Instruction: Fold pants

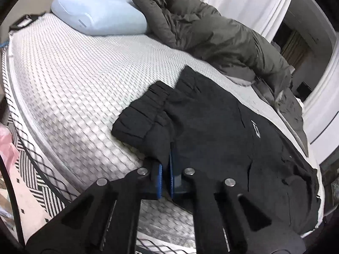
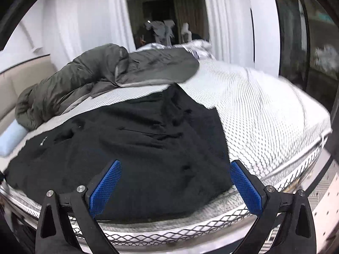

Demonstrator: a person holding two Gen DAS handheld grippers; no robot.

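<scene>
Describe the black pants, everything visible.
The black pants look like soft, fleecy fabric with a gathered elastic waistband and a small white logo. They lie rumpled but mostly flat on the white textured mattress, near its front edge. The left gripper is shut on the fabric by the waistband. The right gripper is open above the other end.

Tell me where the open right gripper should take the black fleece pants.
Grip the black fleece pants at the near hem by the mattress edge, coming in low from the bedside. There the cloth lies flat between the open right gripper fingers. The left gripper is shut on the waistband end.
</scene>
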